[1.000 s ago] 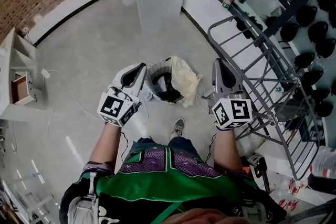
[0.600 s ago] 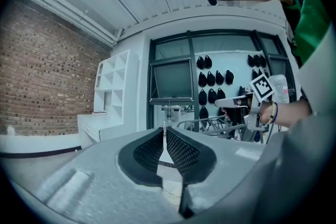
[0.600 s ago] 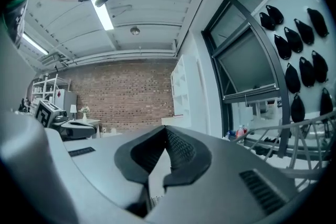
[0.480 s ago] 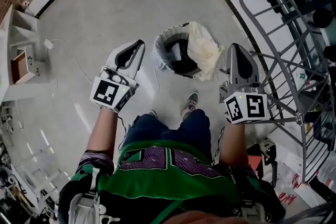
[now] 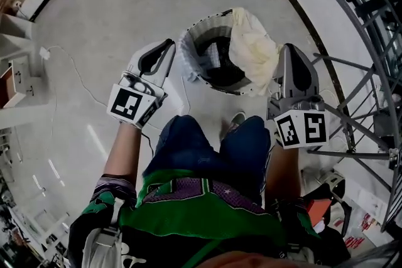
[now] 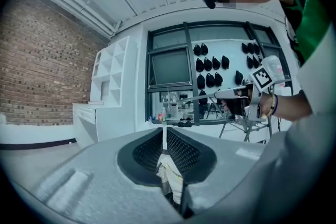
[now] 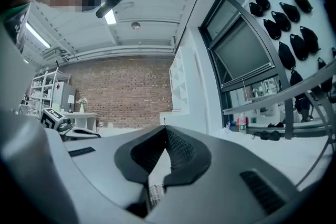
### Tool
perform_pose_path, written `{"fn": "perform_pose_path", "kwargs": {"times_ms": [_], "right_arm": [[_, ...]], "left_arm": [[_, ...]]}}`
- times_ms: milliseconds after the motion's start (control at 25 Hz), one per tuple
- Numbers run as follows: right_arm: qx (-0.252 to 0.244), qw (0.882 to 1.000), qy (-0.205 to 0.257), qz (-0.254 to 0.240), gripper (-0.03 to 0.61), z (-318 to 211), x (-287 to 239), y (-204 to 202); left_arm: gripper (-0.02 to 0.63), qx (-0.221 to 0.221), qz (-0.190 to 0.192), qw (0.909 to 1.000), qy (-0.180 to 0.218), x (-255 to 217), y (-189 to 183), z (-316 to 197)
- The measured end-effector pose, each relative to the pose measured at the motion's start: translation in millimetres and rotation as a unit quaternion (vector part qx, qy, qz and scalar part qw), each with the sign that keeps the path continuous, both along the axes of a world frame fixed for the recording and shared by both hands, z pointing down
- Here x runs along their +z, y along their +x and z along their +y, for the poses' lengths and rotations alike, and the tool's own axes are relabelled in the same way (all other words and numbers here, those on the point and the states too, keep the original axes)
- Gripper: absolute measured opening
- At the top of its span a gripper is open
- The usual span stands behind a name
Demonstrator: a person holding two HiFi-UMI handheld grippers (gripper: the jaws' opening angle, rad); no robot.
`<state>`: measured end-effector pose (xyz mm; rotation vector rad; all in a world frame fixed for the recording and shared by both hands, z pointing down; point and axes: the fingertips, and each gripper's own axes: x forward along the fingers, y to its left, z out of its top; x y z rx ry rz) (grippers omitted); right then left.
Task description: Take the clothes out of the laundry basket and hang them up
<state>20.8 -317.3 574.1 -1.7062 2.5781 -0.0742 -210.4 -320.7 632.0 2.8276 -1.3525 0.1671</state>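
Note:
The round laundry basket (image 5: 190,66) stands on the floor in front of the person's knees. A cream cloth (image 5: 252,47) hangs over its right rim, and dark clothes (image 5: 217,63) lie inside. My left gripper (image 5: 168,45) is just left of the basket, shut and empty. My right gripper (image 5: 286,49) sits to the right of the cream cloth, also shut with nothing held. In the left gripper view the jaws (image 6: 164,132) are pressed together, and the right gripper (image 6: 237,98) shows beyond them. In the right gripper view the jaws (image 7: 165,132) meet the same way.
A grey metal drying rack (image 5: 361,28) stands at the right, close to my right gripper. A white shelf unit (image 5: 17,81) is at the far left, with a thin cable (image 5: 72,69) across the floor. The person's shoe (image 5: 237,118) is near the basket.
Both grippers have dropped from chest height to beside the basket. The person has bent down, so the basket looks larger and nearer. Both stay shut.

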Motion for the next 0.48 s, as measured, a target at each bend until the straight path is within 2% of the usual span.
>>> {"fn": "perform_pose_path", "kwargs": {"times_ms": [80,280,400,480], "right_arm": [[0.002,1.000,0.008,0.001,0.002,-1,28,1],[-0.003,0.999,0.036,0.002,0.002,2,83,-5],[0.000,0.999,0.037,-0.019,0.002,7,116,-3],[0.006,0.999,0.038,-0.024,0.002,11,136,-1]], "left_arm": [[0.025,0.007,-0.004,1.0000,-0.002,36,-1,-3],[0.119,0.032,-0.008,0.9994,0.007,110,-3,-4],[0.197,0.048,-0.014,0.9986,0.015,147,-5,-2],[0.215,0.056,-0.010,0.9982,0.015,167,-7,0]]}}
